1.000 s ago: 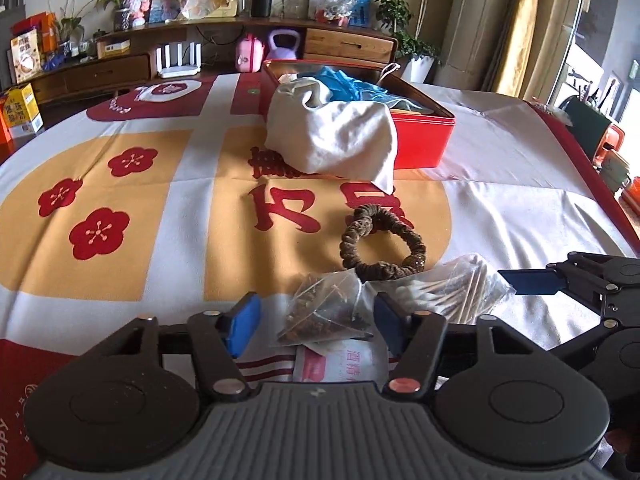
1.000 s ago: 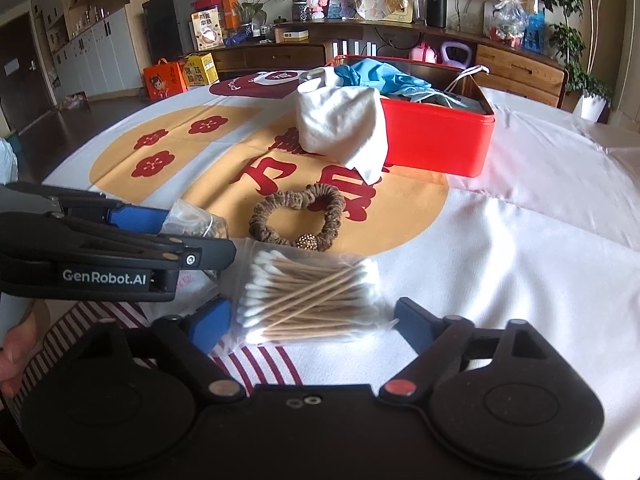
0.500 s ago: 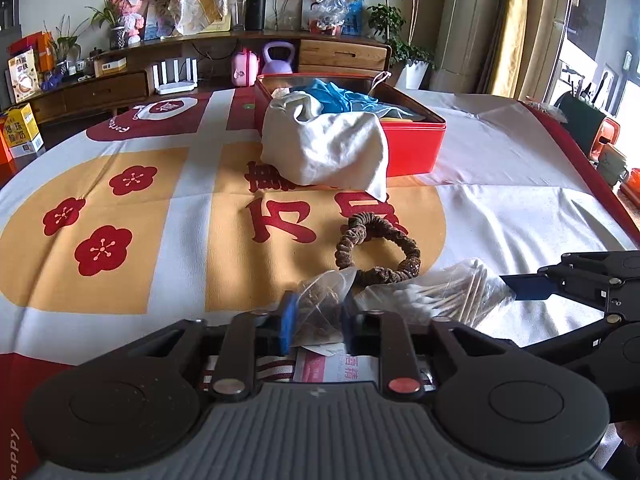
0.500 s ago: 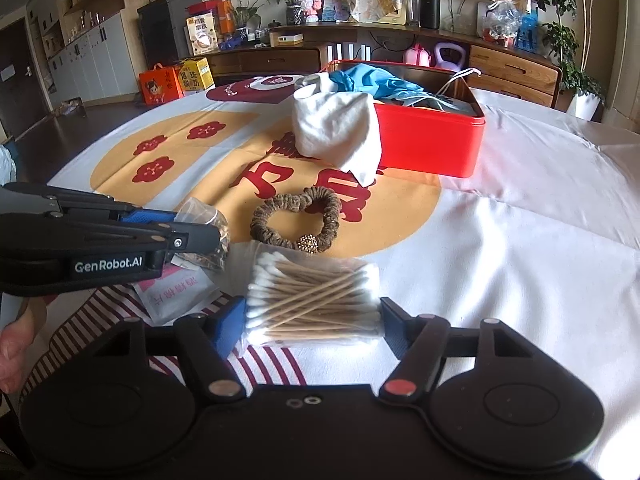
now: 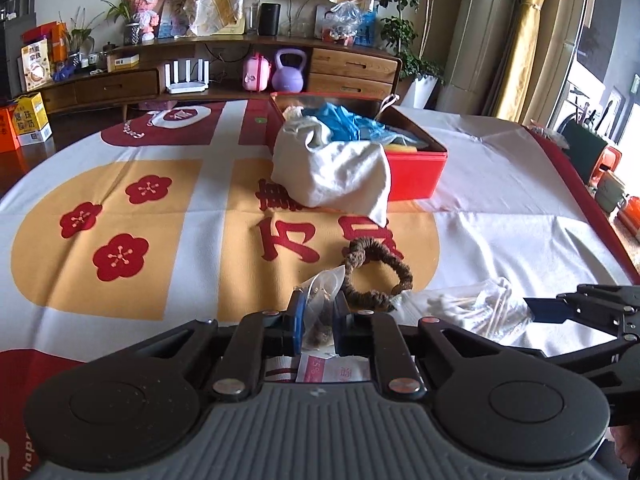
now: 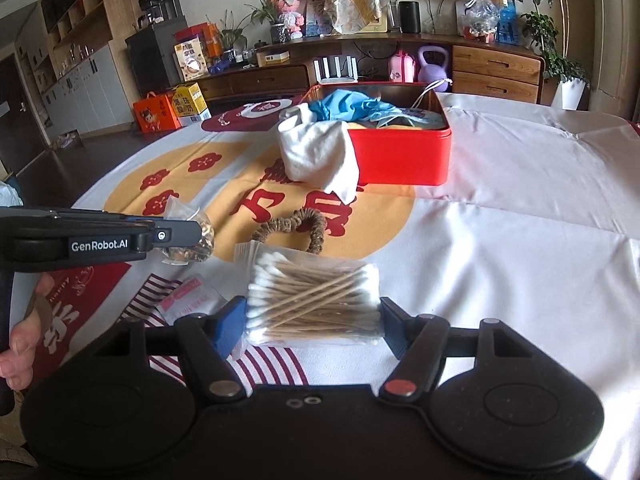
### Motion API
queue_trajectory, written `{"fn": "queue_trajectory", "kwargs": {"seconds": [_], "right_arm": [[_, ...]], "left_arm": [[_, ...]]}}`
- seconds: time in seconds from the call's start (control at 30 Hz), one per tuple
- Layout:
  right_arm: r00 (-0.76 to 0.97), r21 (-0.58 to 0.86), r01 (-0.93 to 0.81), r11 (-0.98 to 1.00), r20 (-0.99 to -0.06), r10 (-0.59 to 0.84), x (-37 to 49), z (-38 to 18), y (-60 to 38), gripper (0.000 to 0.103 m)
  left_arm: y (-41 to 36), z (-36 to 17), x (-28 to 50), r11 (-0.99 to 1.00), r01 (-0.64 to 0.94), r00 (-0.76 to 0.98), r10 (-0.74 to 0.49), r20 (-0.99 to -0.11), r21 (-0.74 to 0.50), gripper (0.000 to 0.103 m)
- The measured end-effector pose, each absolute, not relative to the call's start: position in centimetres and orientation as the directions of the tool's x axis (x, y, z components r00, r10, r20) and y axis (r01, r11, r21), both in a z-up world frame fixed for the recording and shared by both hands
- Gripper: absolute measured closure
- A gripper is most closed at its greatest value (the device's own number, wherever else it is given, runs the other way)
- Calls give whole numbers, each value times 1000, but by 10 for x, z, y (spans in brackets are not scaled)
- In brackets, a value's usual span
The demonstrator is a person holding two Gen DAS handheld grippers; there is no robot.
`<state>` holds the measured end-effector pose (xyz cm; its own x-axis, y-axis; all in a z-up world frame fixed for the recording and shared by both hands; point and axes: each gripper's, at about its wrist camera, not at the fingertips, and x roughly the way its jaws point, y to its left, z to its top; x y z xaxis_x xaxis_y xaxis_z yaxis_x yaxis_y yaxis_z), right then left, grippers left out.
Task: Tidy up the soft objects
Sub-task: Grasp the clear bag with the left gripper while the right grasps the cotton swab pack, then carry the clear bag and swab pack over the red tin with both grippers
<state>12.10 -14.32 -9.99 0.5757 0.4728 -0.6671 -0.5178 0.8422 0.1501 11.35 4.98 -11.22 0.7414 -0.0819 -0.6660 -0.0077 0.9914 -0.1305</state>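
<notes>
Crinkly clear plastic pouch [image 5: 320, 312] is sitting clamped in the left gripper [image 5: 319, 317]; the right gripper [image 6: 312, 322] is squeezing one cotton-swab bag [image 6: 314, 298].

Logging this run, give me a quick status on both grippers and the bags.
Left gripper closing, pads pressing the small clear bag. Right gripper clamped on cotton swab bag. Brown scrunchie and white cloth lie before red tin.
</notes>
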Motion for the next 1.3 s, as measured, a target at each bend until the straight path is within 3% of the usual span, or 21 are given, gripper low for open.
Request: {"fn": "queue_trajectory", "kwargs": {"seconds": [0.7, 1.3], "right_arm": [[633, 149, -514, 845, -599, 490, 128, -24, -170, 34], [689, 102, -498, 861, -557, 464, 192, 7, -173, 34]], "left_arm": [[36, -41, 114, 986, 60, 775, -143, -615, -154, 89], [31, 6, 185, 985, 120, 794, -172, -583, -127, 89]]}}
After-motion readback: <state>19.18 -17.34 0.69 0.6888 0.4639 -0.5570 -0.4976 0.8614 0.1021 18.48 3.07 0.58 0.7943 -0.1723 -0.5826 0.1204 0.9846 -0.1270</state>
